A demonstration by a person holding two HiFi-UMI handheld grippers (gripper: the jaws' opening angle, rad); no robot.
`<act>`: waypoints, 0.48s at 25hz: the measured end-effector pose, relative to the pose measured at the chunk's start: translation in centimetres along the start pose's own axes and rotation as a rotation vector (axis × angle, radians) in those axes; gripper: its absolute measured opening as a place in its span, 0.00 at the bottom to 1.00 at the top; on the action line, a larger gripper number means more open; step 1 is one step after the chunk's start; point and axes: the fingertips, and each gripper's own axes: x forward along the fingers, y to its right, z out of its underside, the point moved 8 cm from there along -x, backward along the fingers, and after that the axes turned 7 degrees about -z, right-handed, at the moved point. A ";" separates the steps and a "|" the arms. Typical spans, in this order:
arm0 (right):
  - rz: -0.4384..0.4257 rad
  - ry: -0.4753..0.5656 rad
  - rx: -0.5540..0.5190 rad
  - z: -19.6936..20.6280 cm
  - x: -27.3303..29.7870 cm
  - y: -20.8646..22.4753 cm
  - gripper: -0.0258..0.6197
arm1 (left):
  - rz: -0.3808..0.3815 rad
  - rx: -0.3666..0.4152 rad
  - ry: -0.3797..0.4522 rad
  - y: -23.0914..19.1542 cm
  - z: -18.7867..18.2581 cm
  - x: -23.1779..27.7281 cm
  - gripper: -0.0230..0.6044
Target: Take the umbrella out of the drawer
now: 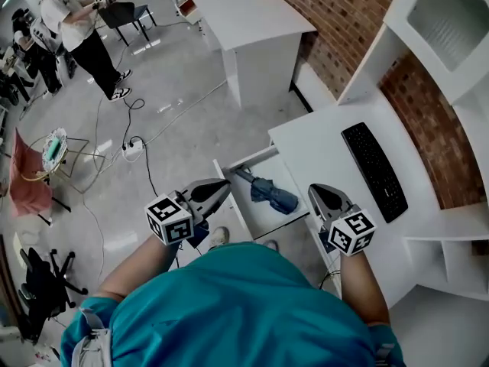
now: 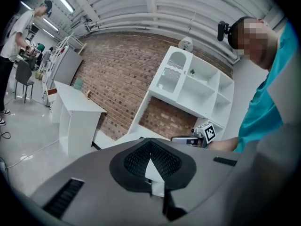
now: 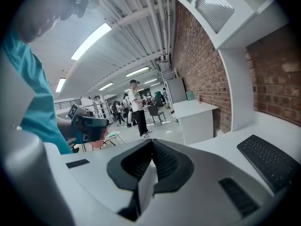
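A folded dark-blue umbrella (image 1: 269, 192) lies in the open white drawer (image 1: 230, 199) under the desk, in the head view's middle. My left gripper (image 1: 224, 183) hovers over the drawer's left rim, just left of the umbrella's handle end, jaws together and empty. My right gripper (image 1: 315, 189) hangs over the desk's front edge to the right of the umbrella, also shut on nothing. In the left gripper view the left gripper (image 2: 150, 143) shows closed pads, with the right gripper (image 2: 194, 138) beyond. The right gripper view shows the right gripper (image 3: 152, 143) closed too.
A black keyboard (image 1: 374, 170) lies on the white desk (image 1: 321, 147), against a brick wall with white shelving (image 1: 443, 21). Another white table (image 1: 244, 10) stands further off. People (image 1: 76, 29), chairs, cables and a power strip (image 1: 134, 150) occupy the floor to the left.
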 end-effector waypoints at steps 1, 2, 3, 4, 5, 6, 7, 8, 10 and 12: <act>0.016 -0.004 -0.003 -0.1 0.4 0.1 0.07 | 0.011 -0.005 -0.002 -0.6 0.1 0.2 0.04; 0.033 -0.007 -0.007 -0.3 0.7 0.2 0.07 | 0.022 -0.004 -0.005 -1.2 0.1 0.5 0.04; 0.050 -0.009 -0.008 -0.4 1.0 0.3 0.07 | 0.030 0.003 -0.011 -1.8 0.1 0.8 0.05; 0.064 -0.008 -0.007 -0.6 1.2 0.3 0.07 | 0.037 0.012 -0.016 -2.3 0.1 1.1 0.04; 0.075 -0.004 -0.005 -0.7 1.3 0.3 0.07 | 0.044 0.019 -0.020 -2.6 0.0 1.3 0.05; 0.084 0.005 -0.002 -0.9 1.4 0.1 0.07 | 0.051 0.024 -0.022 -2.9 -0.1 1.5 0.05; 0.092 0.015 -0.002 -1.1 1.5 0.0 0.13 | 0.057 0.027 -0.024 -3.2 -0.2 1.6 0.05; 0.096 0.021 -0.008 -1.4 1.6 -0.2 0.24 | 0.062 0.029 -0.024 -3.4 -0.4 1.6 0.04; 0.094 0.010 -0.040 -2.1 1.8 -0.7 0.32 | 0.067 0.030 -0.021 -3.6 -0.8 1.5 0.04; 0.079 -0.029 -0.093 -2.7 2.3 -1.2 0.35 | 0.064 0.034 -0.015 -3.9 -1.1 1.4 0.04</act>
